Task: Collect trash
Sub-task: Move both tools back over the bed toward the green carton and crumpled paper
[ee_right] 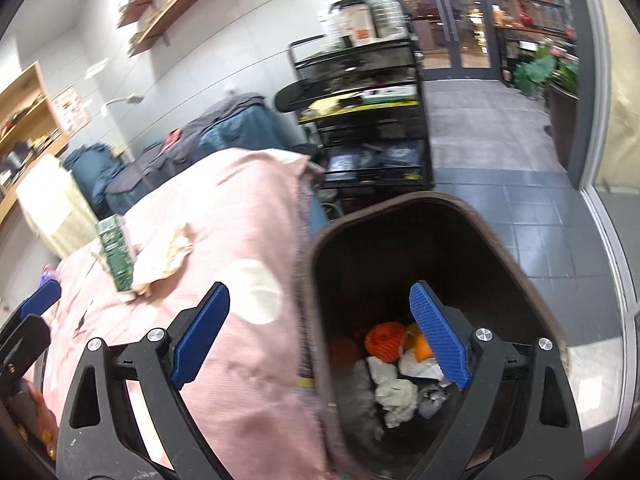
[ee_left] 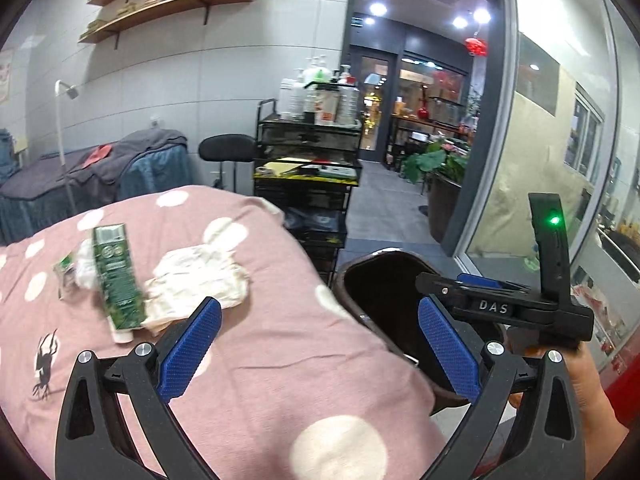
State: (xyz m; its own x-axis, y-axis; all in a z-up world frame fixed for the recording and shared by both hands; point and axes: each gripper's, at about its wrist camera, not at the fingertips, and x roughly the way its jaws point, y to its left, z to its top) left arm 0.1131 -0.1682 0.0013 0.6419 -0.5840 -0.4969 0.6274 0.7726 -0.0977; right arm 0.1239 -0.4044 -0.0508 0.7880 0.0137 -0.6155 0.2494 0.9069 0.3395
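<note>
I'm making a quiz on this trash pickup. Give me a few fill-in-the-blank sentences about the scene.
1. The green tube lies on the ____ polka-dot bedspread.
2. Both the left gripper and the right gripper are ____.
3. The crumpled tissues lie inside the ____.

Missing words: pink; open; bin

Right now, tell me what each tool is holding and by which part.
Nothing is held. The left tool is open above the pink blanket; the right tool is open over the bin.
</note>
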